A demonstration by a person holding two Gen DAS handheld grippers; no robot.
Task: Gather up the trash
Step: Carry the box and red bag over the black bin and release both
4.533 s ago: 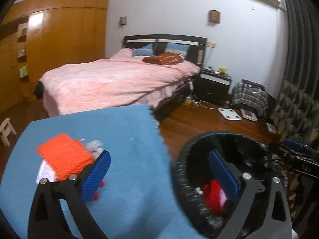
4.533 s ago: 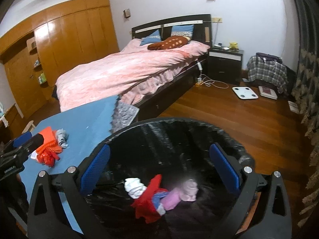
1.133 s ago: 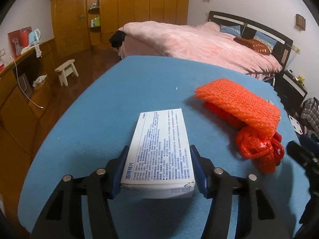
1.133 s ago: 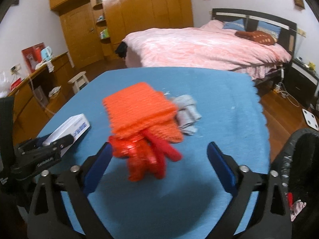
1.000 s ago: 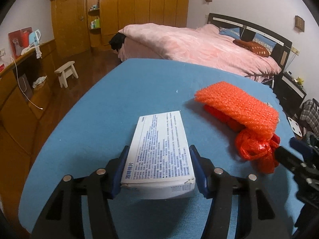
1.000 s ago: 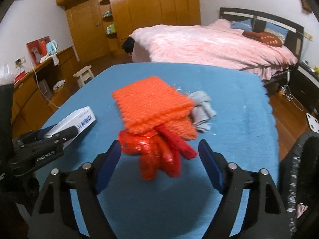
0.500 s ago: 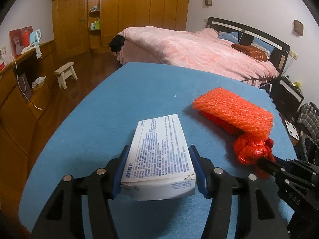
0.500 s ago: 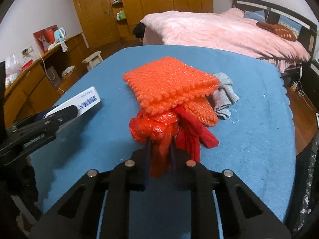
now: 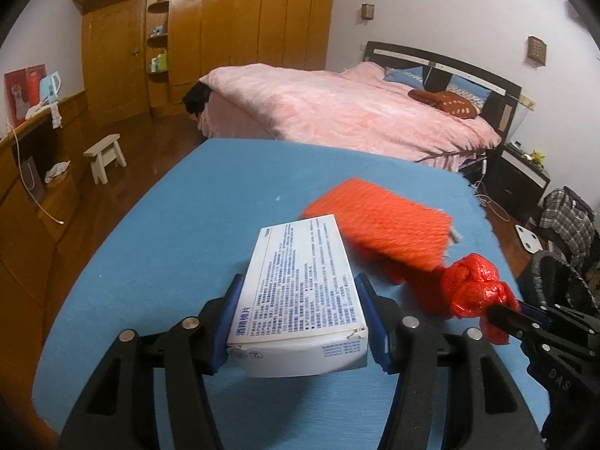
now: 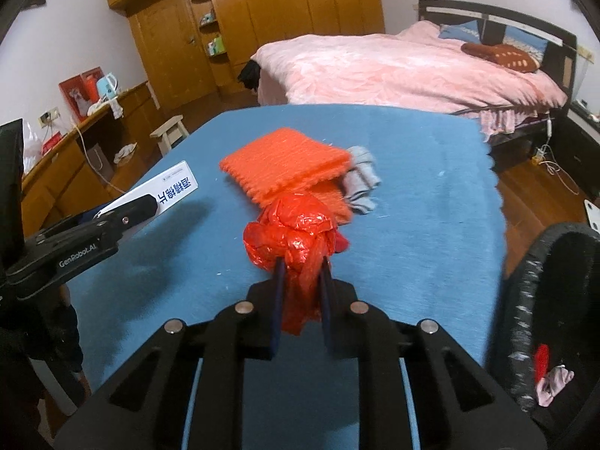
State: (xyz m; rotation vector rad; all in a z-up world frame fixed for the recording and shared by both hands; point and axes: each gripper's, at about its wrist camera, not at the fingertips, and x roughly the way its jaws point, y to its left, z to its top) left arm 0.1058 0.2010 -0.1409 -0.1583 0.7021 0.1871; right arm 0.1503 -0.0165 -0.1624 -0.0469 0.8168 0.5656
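The left tool is gripping a white printed box between its blue pads, holding it above the blue table. The right tool, its jaws having just closed to a narrow gap, is pinching a crumpled red plastic bag by its tail. An orange mesh pad is lying on the table beside a grey cloth. A black-lined trash bin is standing at the table's right edge, holding scraps.

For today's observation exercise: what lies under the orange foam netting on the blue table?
Under the orange foam netting a second orange piece and a grey crumpled cloth poke out. Whatever lies beneath its middle is covered.
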